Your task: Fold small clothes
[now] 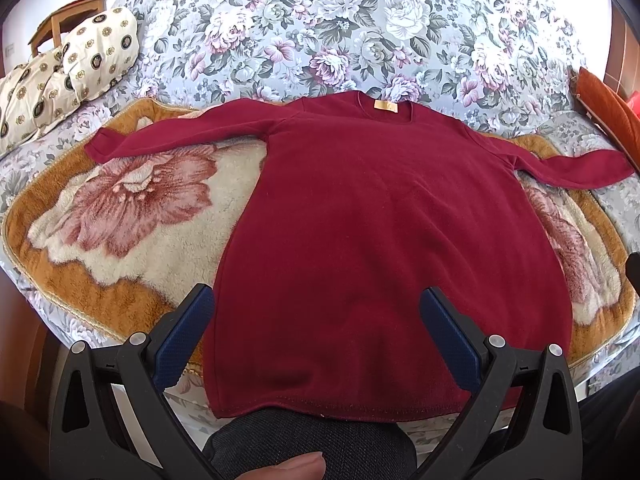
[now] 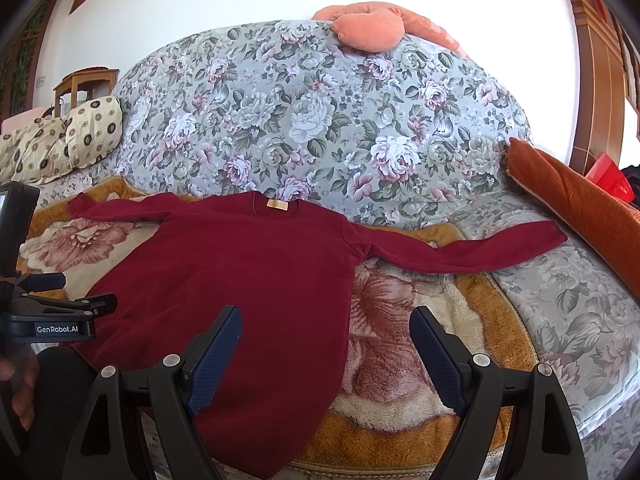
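Both grippers, left gripper (image 1: 316, 332) and right gripper (image 2: 326, 352), gape wide, holding nothing. Red top (image 1: 384, 240) lies spread flat, unfolded. Likely next: pinch a sleeve (image 2: 460, 254) inward.

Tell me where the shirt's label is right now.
The yellow label sits inside the neckline at the far edge of the red shirt, next to the floral sofa back; in the right wrist view it shows left of centre.

Floral sofa (image 2: 320, 120), fleece blanket (image 1: 132, 216), patterned pillows (image 1: 80, 64), perhaps a wooden chair (image 2: 86, 84).
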Action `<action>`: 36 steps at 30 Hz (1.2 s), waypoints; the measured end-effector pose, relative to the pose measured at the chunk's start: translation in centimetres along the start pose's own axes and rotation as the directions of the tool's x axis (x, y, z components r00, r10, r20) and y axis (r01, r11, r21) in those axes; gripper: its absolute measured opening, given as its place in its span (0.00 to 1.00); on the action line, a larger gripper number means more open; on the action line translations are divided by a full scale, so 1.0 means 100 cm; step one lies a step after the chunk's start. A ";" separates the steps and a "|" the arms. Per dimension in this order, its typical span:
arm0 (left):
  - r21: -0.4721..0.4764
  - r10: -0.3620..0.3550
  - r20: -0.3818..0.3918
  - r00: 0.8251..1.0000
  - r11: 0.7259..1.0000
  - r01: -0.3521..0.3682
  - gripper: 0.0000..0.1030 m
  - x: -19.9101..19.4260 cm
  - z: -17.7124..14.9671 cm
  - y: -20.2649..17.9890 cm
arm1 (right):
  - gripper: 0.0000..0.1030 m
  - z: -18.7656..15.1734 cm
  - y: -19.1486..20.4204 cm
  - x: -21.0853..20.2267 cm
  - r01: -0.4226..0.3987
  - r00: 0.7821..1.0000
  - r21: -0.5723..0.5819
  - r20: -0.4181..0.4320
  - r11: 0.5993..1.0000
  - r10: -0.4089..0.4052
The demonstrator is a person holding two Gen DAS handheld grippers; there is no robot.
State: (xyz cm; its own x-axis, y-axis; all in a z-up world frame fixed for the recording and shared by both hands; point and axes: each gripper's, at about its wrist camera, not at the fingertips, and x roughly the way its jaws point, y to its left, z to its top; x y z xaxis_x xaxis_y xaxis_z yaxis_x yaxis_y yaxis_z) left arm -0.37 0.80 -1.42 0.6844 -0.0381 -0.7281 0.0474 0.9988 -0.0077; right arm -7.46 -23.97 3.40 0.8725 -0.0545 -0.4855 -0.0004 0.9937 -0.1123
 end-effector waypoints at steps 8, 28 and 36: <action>-0.030 -0.025 -0.028 0.999 0.999 0.024 1.00 0.004 0.000 0.002 | 0.81 0.001 0.007 0.000 -0.003 1.000 -0.004 -0.005 1.000 0.003; -0.107 -0.092 -0.094 0.991 0.991 0.081 1.00 0.017 0.004 0.015 | 0.81 0.038 0.043 0.031 -0.035 0.999 -0.077 0.010 0.996 0.035; -0.236 -0.186 -0.126 0.975 0.960 0.153 1.00 0.026 0.005 0.038 | 0.81 0.112 0.037 0.123 -0.041 0.999 -0.036 0.013 0.999 0.041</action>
State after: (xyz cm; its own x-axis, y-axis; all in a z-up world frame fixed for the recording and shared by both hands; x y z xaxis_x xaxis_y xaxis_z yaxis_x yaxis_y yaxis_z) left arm 1.91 4.51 -3.00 0.5668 -0.2190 -0.7942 -0.0218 0.9597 -0.2802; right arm 8.74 -19.83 6.73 0.8779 -0.0122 -0.4787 -0.0538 0.9908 -0.1238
